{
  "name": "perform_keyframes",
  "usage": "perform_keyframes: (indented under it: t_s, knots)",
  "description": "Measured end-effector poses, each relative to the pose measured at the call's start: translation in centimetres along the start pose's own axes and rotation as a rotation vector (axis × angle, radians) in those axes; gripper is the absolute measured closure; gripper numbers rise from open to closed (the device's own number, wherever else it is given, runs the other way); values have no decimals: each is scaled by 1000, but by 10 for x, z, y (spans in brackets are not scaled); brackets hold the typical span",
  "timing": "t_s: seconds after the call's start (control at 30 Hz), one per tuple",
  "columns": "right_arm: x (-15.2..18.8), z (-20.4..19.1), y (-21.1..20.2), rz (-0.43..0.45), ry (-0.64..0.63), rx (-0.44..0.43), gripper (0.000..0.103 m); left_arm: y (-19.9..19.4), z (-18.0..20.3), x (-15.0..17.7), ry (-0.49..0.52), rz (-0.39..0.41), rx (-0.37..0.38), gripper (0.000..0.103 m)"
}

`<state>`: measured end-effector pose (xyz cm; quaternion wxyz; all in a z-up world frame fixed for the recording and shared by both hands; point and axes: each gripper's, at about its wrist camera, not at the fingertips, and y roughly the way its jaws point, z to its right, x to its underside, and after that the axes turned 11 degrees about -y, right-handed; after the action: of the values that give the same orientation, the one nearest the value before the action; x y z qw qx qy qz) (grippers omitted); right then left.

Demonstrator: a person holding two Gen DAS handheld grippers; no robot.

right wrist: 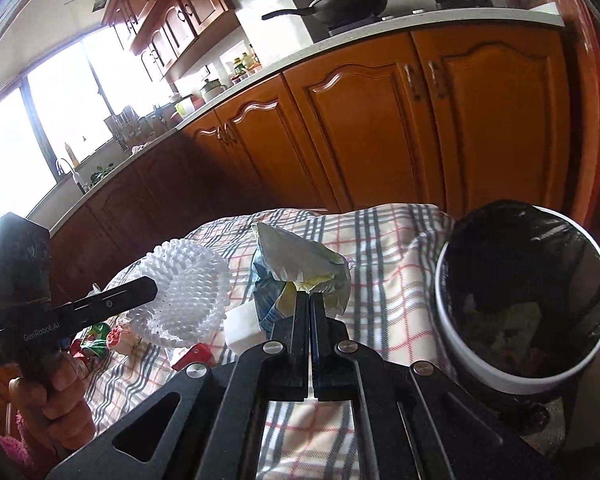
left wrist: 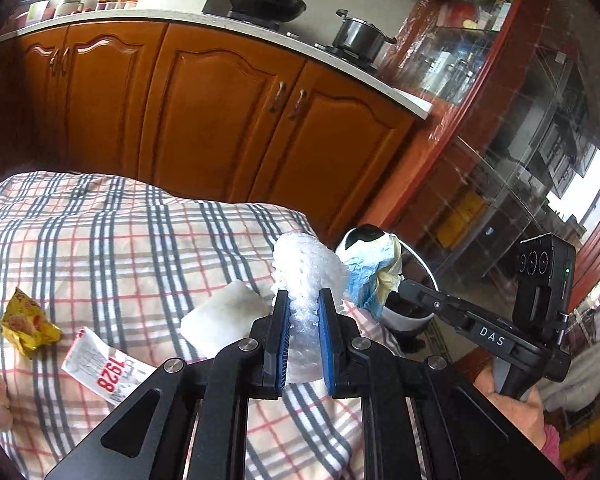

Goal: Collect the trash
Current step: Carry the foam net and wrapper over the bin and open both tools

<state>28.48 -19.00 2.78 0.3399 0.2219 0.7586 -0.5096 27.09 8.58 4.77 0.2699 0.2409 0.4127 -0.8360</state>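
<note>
Left wrist: left claw (left wrist: 303, 300) clamps foam net (left wrist: 308, 272), long axis upright.

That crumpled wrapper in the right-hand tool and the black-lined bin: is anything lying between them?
In the right wrist view, only bare checked cloth lies between the crumpled wrapper, pinched by the right gripper, and the bin. Nothing else sits there.

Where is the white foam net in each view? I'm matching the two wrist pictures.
Left wrist: centre, white foam net pinched in the left gripper.
Right wrist: left of centre, beside the other gripper's fingers.
Shared landmark: the wok.
</note>
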Motion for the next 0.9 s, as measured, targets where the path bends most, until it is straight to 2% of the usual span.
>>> perform_keyframes:
  t_s: [0.47, 0.9]
  knots:
    - [25, 58, -49, 32, 98, 100, 103, 73, 58, -8, 118, -94, 10, 91]
    - [30, 111, -57, 25, 156, 164, 103, 144, 103, -30, 186, -148, -19, 91]
